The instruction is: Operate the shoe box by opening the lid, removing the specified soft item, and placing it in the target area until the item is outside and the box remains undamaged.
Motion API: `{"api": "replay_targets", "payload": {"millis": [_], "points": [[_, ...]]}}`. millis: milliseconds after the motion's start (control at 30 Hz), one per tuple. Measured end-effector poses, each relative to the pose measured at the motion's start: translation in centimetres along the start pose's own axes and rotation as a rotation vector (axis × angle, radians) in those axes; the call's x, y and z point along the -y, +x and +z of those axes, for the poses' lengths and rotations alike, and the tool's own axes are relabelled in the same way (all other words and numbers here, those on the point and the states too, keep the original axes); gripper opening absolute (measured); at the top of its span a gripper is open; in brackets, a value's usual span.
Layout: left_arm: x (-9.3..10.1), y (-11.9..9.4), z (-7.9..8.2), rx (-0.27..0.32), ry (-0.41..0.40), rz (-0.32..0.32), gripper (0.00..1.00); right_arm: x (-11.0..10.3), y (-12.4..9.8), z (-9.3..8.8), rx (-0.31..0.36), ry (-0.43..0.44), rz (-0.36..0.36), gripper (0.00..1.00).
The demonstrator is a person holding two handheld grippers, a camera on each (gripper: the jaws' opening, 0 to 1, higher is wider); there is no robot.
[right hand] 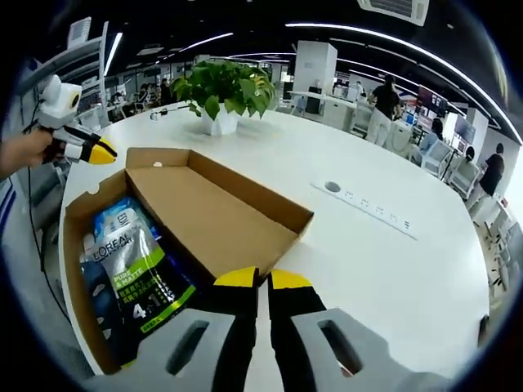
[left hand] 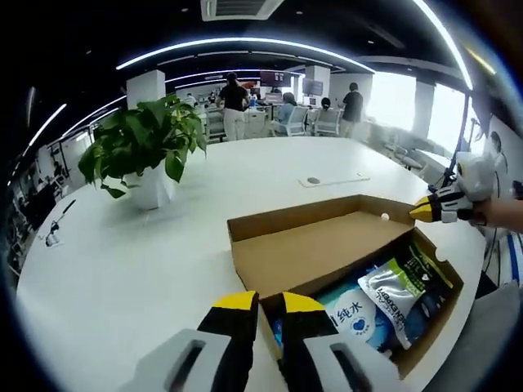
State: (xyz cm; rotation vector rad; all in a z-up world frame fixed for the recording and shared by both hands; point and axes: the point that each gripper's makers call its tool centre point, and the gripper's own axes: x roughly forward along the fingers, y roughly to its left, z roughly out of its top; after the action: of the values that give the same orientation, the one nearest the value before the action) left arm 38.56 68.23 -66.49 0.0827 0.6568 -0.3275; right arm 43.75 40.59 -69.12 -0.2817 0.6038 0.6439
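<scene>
Shoe box [left hand: 327, 245] sits open on white surface [left hand: 147, 269], lid flap folded up over part of it. Soft packs [right hand: 135, 273] lie inside at 9 o'clock in right gripper view; none out yet. Your left hand-held gripper [left hand: 260, 304] & right hand-held gripper [right hand: 263, 282]: jaws together, empty. Left: lift a pack, place it.

Potted plant [left hand: 140, 151] on white table [left hand: 122, 261]; people standing beyond.
</scene>
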Motion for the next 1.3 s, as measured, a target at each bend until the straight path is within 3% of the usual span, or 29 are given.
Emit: {"api": "replay_targets", "payload": {"millis": [200, 433, 700, 933, 1300], "points": [[3.4, -0.2, -2.2, -0.053, 0.049, -0.059, 0.12, 0.1, 0.2, -0.1, -0.004, 0.014, 0.003, 0.02], [7.1, -0.5, -3.4, -0.078, 0.030, -0.129, 0.14, 0.1, 0.2, -0.2, -0.007, 0.031, 0.005, 0.02], [10.7, -0.4, -5.2, -0.147, -0.005, -0.235, 0.15, 0.1, 0.2, -0.2, -0.010, 0.042, 0.009, 0.02], [12.8, -0.3, -6.5, -0.218, -0.019, -0.310, 0.16, 0.0, -0.1, -0.1, -0.007, 0.049, 0.002, 0.02], [14.5, 0.0, -7.5, -0.275, -0.066, -0.378, 0.15, -0.3, -0.7, 0.0, -0.003, 0.045, 0.011, 0.04]]}}
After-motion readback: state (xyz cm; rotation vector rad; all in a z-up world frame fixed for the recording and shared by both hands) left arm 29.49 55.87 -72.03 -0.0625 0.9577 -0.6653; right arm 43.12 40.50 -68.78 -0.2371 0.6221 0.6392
